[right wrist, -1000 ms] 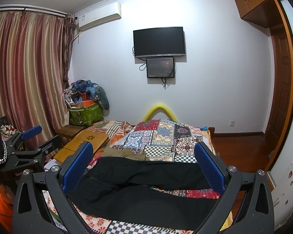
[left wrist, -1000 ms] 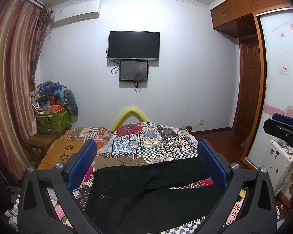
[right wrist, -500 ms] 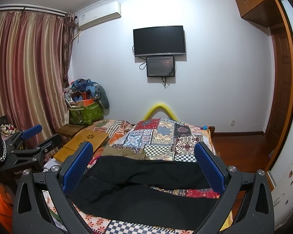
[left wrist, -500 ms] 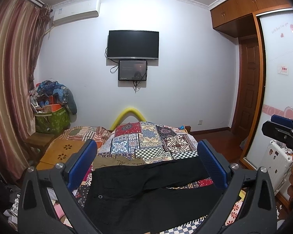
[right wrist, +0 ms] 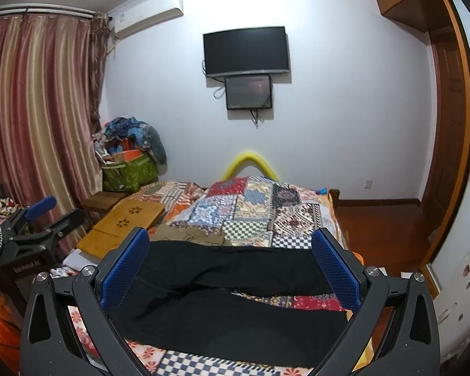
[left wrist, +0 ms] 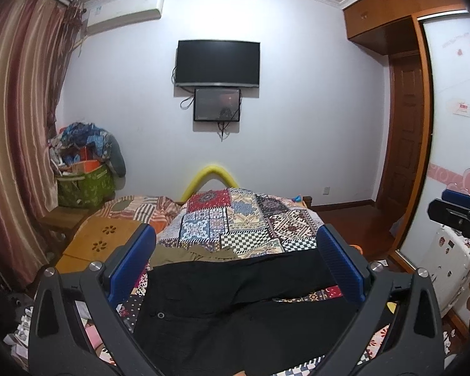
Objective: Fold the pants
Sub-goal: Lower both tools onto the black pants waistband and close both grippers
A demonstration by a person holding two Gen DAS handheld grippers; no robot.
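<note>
Bedroom with a TV [left wrist: 218, 63] on the far wall and a patchwork quilt [left wrist: 235, 219] on the bed — that's what we're working over. We're holding both grippers up above the near edge, aiming across the bed, and nothing's being touched yet. Black pants [left wrist: 235, 300] are lying flat on the quilt, long axis running left-right across our view, waistband and button toward the left, legs splitting off to the right. Left gripper [left wrist: 235, 263] is spread wide and empty; right gripper [right wrist: 230, 266] is spread wide too, nothing between the pads. So we're guessing the left is nearer the waist and the right nearer the cuffs — each one's probably dropping onto its own end. Some khaki cloth [right wrist: 191, 235] is sitting just behind the pants.
</note>
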